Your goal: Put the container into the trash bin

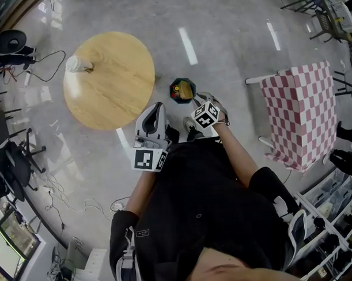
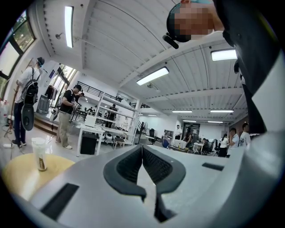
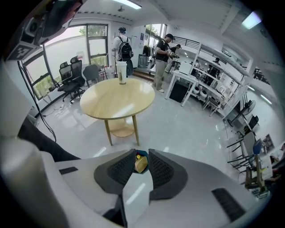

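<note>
Head view: your right gripper (image 1: 193, 107) hangs angled steeply down, just over the trash bin (image 1: 175, 85), which stands on the pale glossy floor (image 1: 230, 48) just beside the round wooden counter (image 1: 116, 76).

The container (image 1: 186, 92), a tan-yellow piece, lies inside the bin, below the rim. Something small and red shows next to it; too small to name.

Right gripper view: your right gripper (image 3: 141, 156) has its jaws spread. The ribbed pads (image 3: 120, 169) stand clear on either side. Straight down the gap you see the container (image 3: 140, 164) resting in the dark bin (image 3: 143, 154). Neither pad presses on it.

Left gripper view: your left gripper (image 2: 142, 149) points level, its jaws pressed together at the tips, nothing between them. In the head view it (image 1: 157, 108) sits at your left front, beside the counter's edge and apart from the bin.

On the counter: one lidded cup (image 1: 78, 64) near the far-left edge, upright. The same cup (image 3: 121, 72) shows at the counter's (image 3: 116, 100) back edge in the right gripper view, and at lower left (image 2: 40, 153) in the left gripper view.

To your right: a pink-and-white checked cloth (image 1: 302, 112) draped over a white frame, well apart from the bin.

Background: two people (image 3: 162, 53) stand past the counter.
</note>
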Available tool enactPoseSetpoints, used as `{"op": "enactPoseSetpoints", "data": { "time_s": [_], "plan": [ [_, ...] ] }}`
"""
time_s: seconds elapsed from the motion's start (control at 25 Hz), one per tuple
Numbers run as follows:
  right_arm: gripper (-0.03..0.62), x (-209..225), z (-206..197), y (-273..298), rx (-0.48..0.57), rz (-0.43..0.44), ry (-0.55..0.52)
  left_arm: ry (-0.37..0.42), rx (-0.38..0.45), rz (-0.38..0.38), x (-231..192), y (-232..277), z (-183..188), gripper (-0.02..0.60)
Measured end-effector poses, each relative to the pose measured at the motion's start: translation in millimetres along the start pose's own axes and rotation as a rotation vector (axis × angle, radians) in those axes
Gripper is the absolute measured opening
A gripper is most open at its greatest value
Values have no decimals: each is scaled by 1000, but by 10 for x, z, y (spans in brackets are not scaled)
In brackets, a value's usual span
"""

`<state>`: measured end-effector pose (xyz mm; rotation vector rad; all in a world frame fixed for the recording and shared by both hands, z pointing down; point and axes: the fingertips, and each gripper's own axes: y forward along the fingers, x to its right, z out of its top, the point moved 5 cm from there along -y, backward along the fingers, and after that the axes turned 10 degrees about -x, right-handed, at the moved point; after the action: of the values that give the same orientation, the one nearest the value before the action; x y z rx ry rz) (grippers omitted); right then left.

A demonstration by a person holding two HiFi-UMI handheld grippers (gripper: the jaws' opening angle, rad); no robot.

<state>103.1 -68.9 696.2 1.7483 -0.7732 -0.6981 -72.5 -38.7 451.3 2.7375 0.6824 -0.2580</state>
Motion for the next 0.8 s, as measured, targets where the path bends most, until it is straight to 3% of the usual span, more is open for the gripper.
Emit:
{"op": "enactPoseSetpoints", "data": {
  "time_s": [0.24, 0.44, 0.8],
  "plan": [
    [54, -52, 16, -115, 37, -10, 17, 6, 8, -10, 52, -49, 10, 11],
    [40, -19, 107, -462, 152, 2, 91, 14, 20, -13, 118, -93, 27, 11],
    [28, 87, 507, -1749, 622, -27, 305, 30, 38, -18, 184, -147, 76, 11]
  ]
}}
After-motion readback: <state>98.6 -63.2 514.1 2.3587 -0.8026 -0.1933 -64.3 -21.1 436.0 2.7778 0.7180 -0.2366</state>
